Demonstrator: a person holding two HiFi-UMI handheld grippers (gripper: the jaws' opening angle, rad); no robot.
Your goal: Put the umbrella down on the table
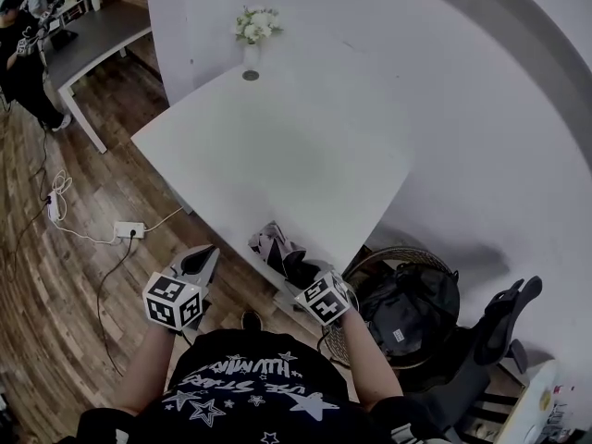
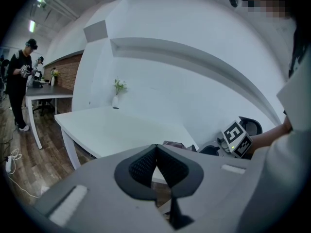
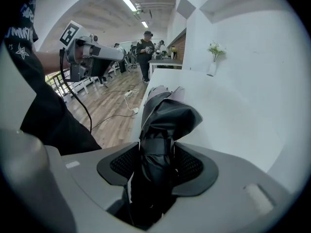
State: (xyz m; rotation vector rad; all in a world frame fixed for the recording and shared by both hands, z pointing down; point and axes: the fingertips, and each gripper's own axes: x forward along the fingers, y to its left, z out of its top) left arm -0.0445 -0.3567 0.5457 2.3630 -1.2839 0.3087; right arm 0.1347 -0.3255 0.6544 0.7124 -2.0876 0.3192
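Inspector: Umbrella [image 3: 163,125] appearance?

Technician: Folded. Black canopy fabric, bunched and creased. A strap [image 3: 155,143] wraps the bundle at jaw level. In the head view, lighter grey-white folds show at the far end.

Inspector: Umbrella position?

Technician: It sits between the jaws of the right gripper [image 3: 158,152] and projects forward out of them. Its far end is at the near edge of the table [image 1: 277,137], close to the corner. Neither view shows whether it touches the tabletop.

Inspector: Jaw state, both units?

Technician: Right gripper: one pad bears on each side of the umbrella, pinching it. Left gripper [image 2: 155,148]: jaw tips pressed together. It is held to the left of the umbrella, off the table and over the floor [image 1: 83,248].

Inspector: Readable markings?

Technician: The umbrella fabric is plain black where it is visible. The cube [image 1: 326,301] on each gripper carries black-and-white square markers. The shirt [image 1: 245,377] bears white stars and white lettering, upside down in the head view and not legible.

Inspector: Surroundings?

Technician: The table is white. A vase [image 1: 251,58] with white flowers stands at its far edge by the wall. A dark bag [image 1: 407,308] sits to the right of the right gripper.
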